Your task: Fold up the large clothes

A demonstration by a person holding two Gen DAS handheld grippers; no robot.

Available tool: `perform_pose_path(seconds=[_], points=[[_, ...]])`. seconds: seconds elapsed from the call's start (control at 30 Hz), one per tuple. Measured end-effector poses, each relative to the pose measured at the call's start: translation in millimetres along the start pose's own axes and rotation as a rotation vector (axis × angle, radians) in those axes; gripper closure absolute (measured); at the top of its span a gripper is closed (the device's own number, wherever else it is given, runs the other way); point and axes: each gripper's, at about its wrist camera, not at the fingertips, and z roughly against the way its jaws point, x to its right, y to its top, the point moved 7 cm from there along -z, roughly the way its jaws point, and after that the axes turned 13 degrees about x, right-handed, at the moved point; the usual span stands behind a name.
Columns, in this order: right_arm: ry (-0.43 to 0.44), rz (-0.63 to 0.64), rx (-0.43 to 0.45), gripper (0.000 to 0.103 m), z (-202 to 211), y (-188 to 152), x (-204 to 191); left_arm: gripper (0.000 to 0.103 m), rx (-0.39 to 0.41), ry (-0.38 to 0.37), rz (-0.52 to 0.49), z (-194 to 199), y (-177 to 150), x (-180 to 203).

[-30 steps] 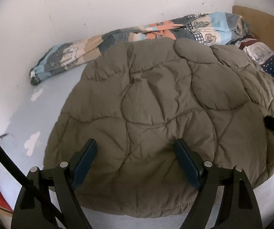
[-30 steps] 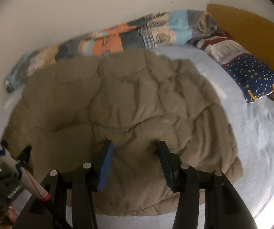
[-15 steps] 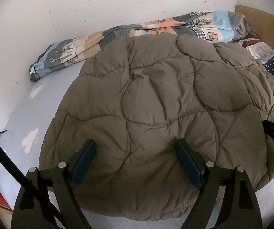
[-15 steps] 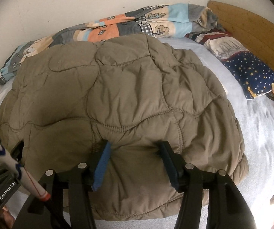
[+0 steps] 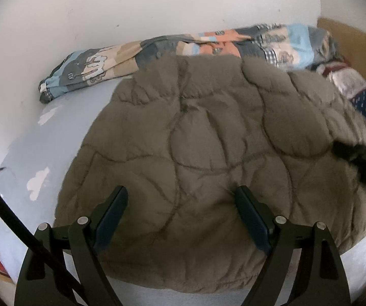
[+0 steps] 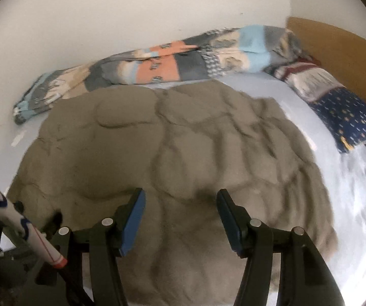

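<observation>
One jacket (image 5: 203,153) lies flat, orientation unclear.

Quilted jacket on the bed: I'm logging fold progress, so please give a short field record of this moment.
garment: olive quilted jacket, spread over the bed
surface: light blue sheet
left tool: open, over the near hem, gripping nothing
right tool: open, over the jacket, gripping nothing
behind jacket: patchwork blanket along the wall
right of jacket: navy starred pillow
image quality: motion blur in the right wrist view
</observation>
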Motion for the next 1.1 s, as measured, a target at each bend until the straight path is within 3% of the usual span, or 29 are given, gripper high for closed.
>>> perform_pose_path(seconds=[0.13,0.27,0.37,0.5,0.63,0.7,0.77,0.87,0.97,1.1], points=[[0.017,-0.004,-0.099,0.036,-34.8,-14.4,-5.5,0.017,0.012,0.055,0.039,-5.3,11.4,-24.7],[0.024,0.035,-0.109,0.034,-41.7,-12.9,-9.5,0.017,0.000,0.089,0.092,-20.4,24.6,-41.5],[0.078,-0.030,-0.068,0.035,-30.5,4.3,1.3,0.017,0.018,0.115,0.088,-31.2,39.3,-48.0],[-0.028,-0.054,0.037,0.035,-19.3,38.3,45.3,0.017,-0.025,0.114,0.073,-58.2,48.4,-52.0],[-0.163,-0.118,-0.079,0.035,-53.8,32.8,120.4,0.017,-0.085,0.123,0.075,-82.3,36.7,-50.7],[-0.168,-0.156,-0.149,0.033,-70.8,19.4,137.1,0.016,-0.093,0.126,0.076,-88.9,34.7,-49.8],[-0.153,-0.192,-0.186,0.030,-82.4,10.2,139.7,0.015,-0.104,0.128,0.075,-94.1,33.7,-49.0],[-0.201,-0.136,-0.185,0.029,-84.7,12.5,133.5,0.015,-0.085,0.144,0.083,-88.7,35.6,-49.8],[-0.228,-0.123,-0.136,0.029,-70.4,21.3,123.9,0.015,-0.053,0.157,0.065,-68.7,38.5,-46.4],[-0.178,-0.085,-0.036,0.029,-30.2,30.5,87.3,0.015,0.006,0.137,0.041,-25.0,40.7,-41.1]])
